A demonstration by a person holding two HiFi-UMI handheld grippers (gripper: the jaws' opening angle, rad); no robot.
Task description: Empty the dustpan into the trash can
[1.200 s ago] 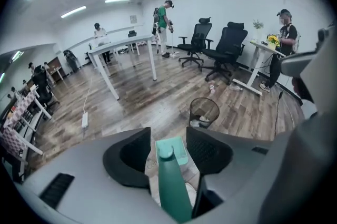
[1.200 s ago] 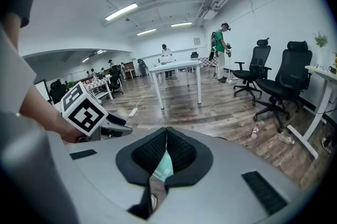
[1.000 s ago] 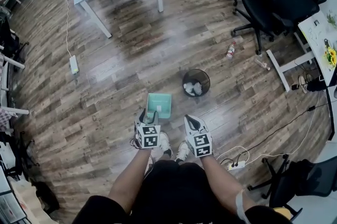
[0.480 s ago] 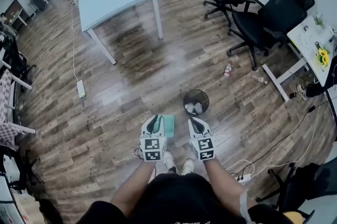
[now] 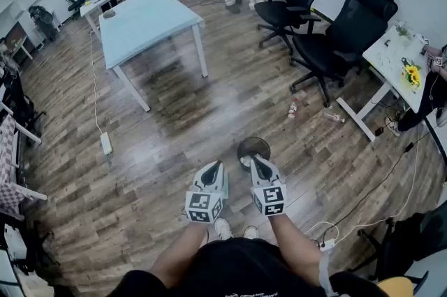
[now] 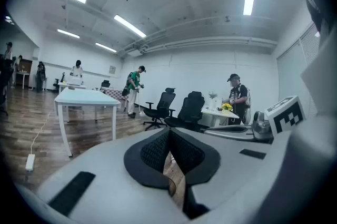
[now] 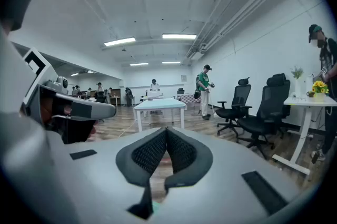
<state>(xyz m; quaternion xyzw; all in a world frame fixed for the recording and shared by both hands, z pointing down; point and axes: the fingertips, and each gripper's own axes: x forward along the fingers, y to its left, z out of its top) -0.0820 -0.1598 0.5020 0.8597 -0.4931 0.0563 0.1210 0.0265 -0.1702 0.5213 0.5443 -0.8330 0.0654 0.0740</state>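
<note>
Dustpan: not held, probably on floor (image 5: 140, 170) beneath grippers, hidden | trash can (image 5: 254, 146): holds white scraps (image 5: 245, 161), just ahead | left gripper (image 5: 218, 165): just closed, empty | right gripper (image 5: 256, 161): clenched, empty | step: fits before pickup or after dumping

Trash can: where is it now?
Head view, centre: the trash can stands on the wood floor just ahead of the right gripper, with a bottle lying farther right.
</note>
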